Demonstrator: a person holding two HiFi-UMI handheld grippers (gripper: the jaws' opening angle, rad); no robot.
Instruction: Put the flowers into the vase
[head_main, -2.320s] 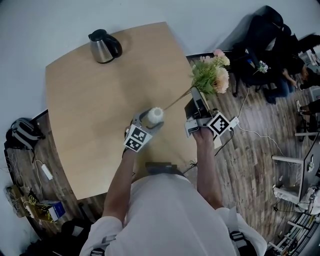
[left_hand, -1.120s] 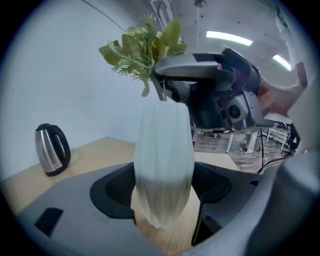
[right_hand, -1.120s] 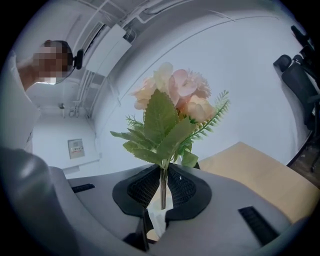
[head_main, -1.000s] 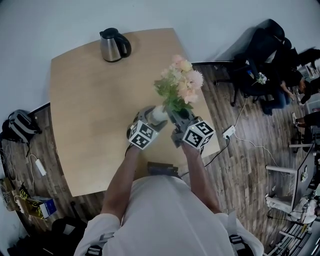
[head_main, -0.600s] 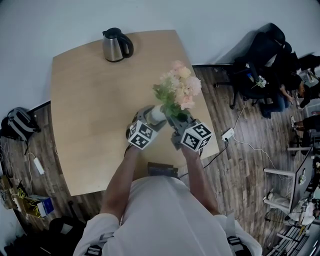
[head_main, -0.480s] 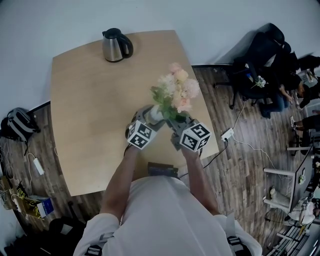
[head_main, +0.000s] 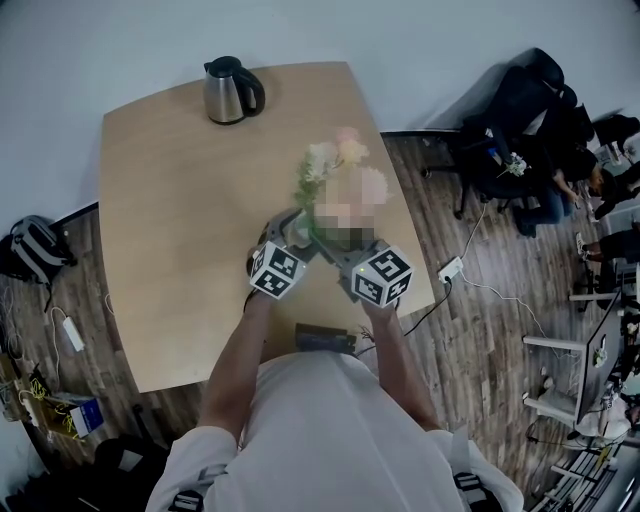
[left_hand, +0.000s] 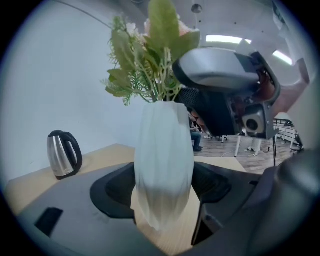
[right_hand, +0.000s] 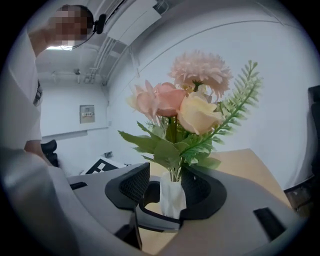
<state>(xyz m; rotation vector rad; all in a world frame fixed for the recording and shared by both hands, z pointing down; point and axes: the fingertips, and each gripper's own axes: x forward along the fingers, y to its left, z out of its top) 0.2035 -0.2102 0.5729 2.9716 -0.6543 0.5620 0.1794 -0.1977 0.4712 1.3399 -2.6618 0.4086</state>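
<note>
**Item 1, flowers** (right_hand: 185, 107): a bunch of pink and cream blooms with green fern and leaves. The stems are seated in the mouth of the vase. The long axis runs close to upright, with heads up and stem ends down inside the neck.

**Item 2, vase** (left_hand: 164, 165): white, ribbed and narrow. It is held upright over the near right part of the tabletop (head_main: 180, 200). Whether its base rests on the wood cannot be told.

**Item 3, left gripper** (left_hand: 162, 192): the jaws are set wide and closed against both sides of the vase body, so the vase is steadied.

**Item 4, right gripper** (right_hand: 169, 192): the jaws have just been opening. The stems and the top of the vase are seen in the gap between them, but neither pad is pressed on anything. Nothing is held.

**Item 5, kettle** (head_main: 228, 90): steel with a black handle, at the far edge of the tabletop, well apart from the work.

**Progress:** the placing is judged to be done, since the flowers are carried by the vase alone. What is judged to be left is for the right gripper to be drawn clear of the leaves without the bunch being snagged, and for the vase to be let go by the left gripper.
</note>
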